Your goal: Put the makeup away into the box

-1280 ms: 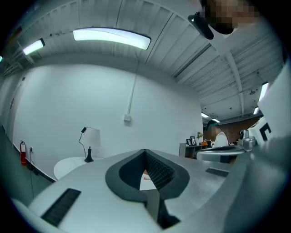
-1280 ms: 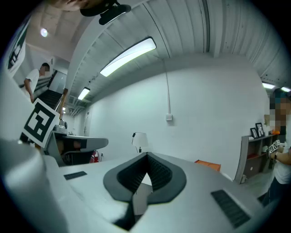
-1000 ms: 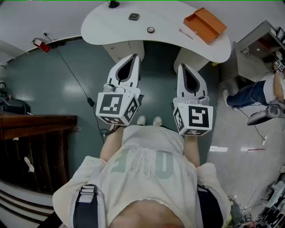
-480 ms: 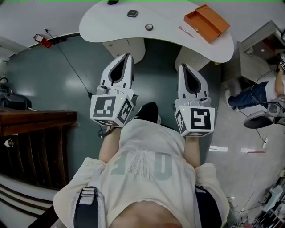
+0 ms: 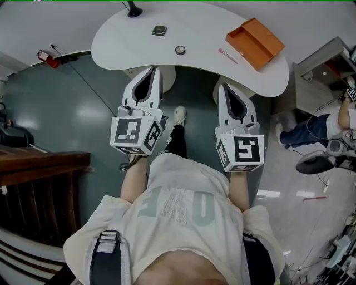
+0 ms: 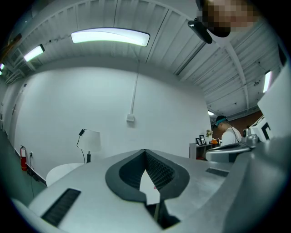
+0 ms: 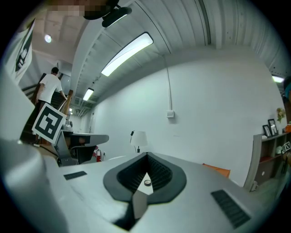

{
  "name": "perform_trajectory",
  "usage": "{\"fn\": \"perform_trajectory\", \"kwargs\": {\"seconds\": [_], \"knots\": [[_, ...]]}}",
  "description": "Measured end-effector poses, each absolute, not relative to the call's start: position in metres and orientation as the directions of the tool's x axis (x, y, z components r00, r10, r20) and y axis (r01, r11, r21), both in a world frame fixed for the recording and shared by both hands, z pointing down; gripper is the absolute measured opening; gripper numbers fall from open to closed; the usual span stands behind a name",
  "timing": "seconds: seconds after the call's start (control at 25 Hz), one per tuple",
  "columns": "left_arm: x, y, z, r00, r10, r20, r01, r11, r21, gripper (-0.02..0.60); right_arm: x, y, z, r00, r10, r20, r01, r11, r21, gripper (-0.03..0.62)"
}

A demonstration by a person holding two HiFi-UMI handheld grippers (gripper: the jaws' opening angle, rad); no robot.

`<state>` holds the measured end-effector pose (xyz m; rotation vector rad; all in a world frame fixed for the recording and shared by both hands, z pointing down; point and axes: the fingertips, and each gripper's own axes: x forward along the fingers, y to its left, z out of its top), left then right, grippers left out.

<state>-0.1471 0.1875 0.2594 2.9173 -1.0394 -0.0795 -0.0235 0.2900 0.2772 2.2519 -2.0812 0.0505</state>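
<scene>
On the table (image 5: 194,25), at the right end: box (image 5: 255,43). Just left of the box, by the near edge: stick (image 5: 227,55). Left of the stick, near the middle of the near edge: round case (image 5: 180,50). Further left and further back: square case (image 5: 159,30). At the far edge, toward the left end: lamp foot (image 5: 132,10). Before the near edge, over the floor (image 5: 83,111), side by side and well apart: left gripper (image 5: 152,71), before the stretch left of the round case; right gripper (image 5: 224,89), before the stick. Beyond the right end, well apart from the table: person (image 5: 317,119).
</scene>
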Motion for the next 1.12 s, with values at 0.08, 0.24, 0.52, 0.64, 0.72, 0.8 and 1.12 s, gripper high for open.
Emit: {"fn": "perform_trajectory", "kwargs": {"seconds": [0.08,0.24,0.52,0.64,0.72,0.8,1.12], "knots": [[-0.133,0.159,0.258,0.777,-0.629,-0.033,-0.627,-0.777,0.061,0.006,-0.011,0.266,0.271,0.092,-0.993,0.071,-0.995,-0.089,0.052,0.002],[-0.106,0.102,0.247,0.781,-0.622,-0.053,-0.621,-0.783,0.048,0.006,0.017,0.214,0.263,0.099,-0.992,0.076,-0.994,-0.094,0.061,0.000],[-0.063,0.006,0.223,0.792,-0.600,-0.108,-0.603,-0.798,0.013,0.006,0.054,0.110,0.242,0.093,-0.995,0.039,-0.991,-0.089,0.098,0.002],[-0.046,-0.037,0.205,0.791,-0.594,-0.145,-0.603,-0.798,-0.021,0.006,0.066,0.056,0.229,0.087,-0.996,0.024,-0.991,-0.084,0.102,0.002],[-0.035,-0.063,0.195,0.792,-0.583,-0.181,-0.600,-0.798,-0.052,0.006,0.072,0.022,0.224,0.074,-0.997,0.017,-0.992,-0.072,0.108,0.000],[-0.025,-0.086,0.195,0.795,-0.577,-0.189,-0.597,-0.798,-0.076,0.006,0.073,-0.007,0.224,0.055,-0.998,0.024,-0.992,-0.051,0.117,0.002],[-0.001,-0.134,0.214,0.806,-0.575,-0.141,-0.585,-0.810,-0.041,0.006,0.081,-0.060,0.238,0.007,-0.998,0.064,-0.994,0.000,0.112,0.001]]}}
